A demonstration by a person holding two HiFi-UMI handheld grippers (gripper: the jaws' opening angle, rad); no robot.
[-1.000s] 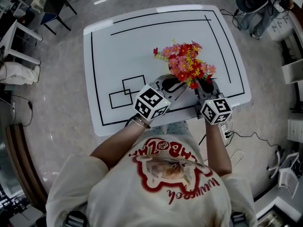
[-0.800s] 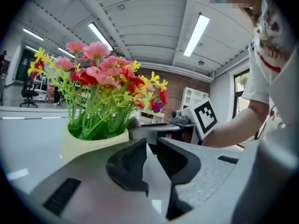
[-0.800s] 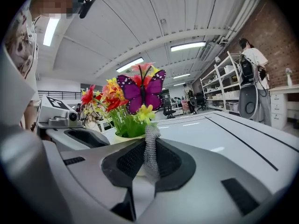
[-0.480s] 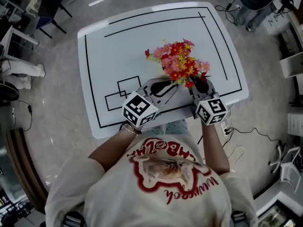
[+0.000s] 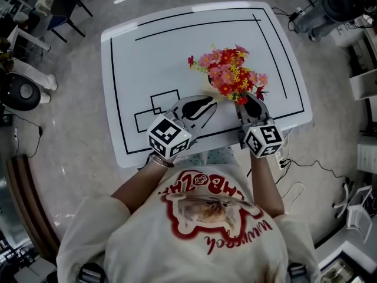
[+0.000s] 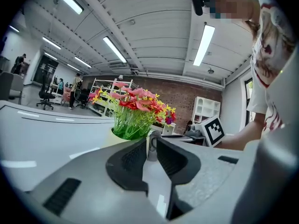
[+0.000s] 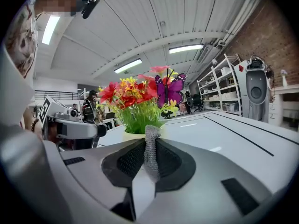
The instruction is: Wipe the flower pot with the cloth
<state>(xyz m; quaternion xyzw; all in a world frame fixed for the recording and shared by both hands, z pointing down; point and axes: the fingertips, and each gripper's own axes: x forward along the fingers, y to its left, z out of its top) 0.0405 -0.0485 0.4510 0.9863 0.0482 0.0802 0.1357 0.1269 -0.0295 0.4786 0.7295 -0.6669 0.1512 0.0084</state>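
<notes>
Retreat by the left gripper point(image 6: 150, 148): it has drawn back from the flower pot point(image 6: 117, 135) on the table point(image 5: 135, 69), jaws narrowly apart and empty. Right gripper point(image 7: 150, 143) pinches the cloth point(image 7: 150, 155) just short of the pot, so wiping can likely begin

The head camera looked steeply down on the bench point(image 5: 147, 58) from well above the flowers point(image 5: 230, 75). The left claw point(image 5: 211, 103) camera faced them low from one side, the right claw point(image 5: 250, 97) camera from the other, both near. All three views shared them.
</notes>
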